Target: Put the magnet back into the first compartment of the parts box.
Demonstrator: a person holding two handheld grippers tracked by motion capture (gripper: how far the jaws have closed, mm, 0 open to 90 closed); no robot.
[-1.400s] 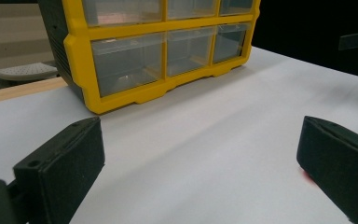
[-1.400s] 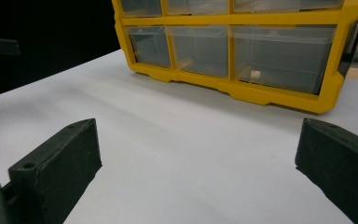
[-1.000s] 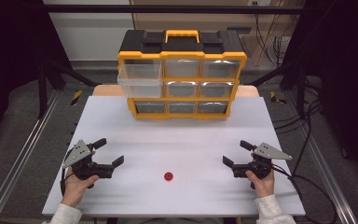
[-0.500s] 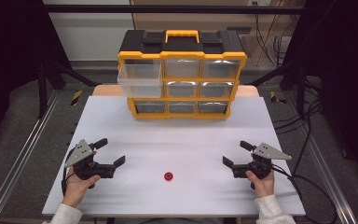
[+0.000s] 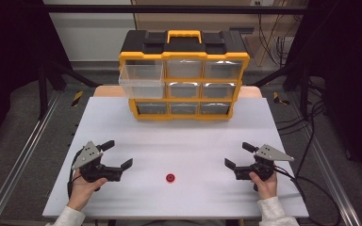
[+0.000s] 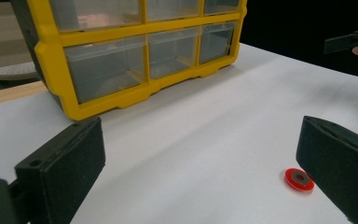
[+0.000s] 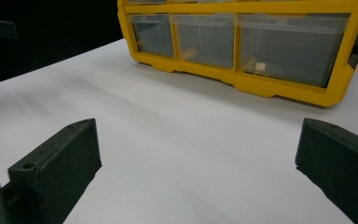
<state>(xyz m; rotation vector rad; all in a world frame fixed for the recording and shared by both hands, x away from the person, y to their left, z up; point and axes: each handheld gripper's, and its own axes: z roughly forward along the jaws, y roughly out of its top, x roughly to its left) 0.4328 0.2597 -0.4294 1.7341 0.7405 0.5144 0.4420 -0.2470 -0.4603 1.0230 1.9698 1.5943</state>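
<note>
A small red washer (image 5: pixel 170 178) lies flat on the white table (image 5: pixel 184 141) near the front middle; in the left gripper view the washer (image 6: pixel 299 179) sits just inside the right jaw. My left gripper (image 5: pixel 117 154) rests at the front left, open and empty, about a hand's width left of the washer. My right gripper (image 5: pixel 238 155) rests at the front right, open and empty. A yellow and black drawer organizer (image 5: pixel 184 75) stands at the back middle, its top-left clear drawer (image 5: pixel 141 80) pulled out.
The organizer's other clear drawers (image 7: pixel 205 39) are shut. Metal rails (image 5: pixel 23 155) run along both sides of the table. Cables (image 5: pixel 311 188) trail off the right edge. Bare white surface lies between the grippers and the organizer.
</note>
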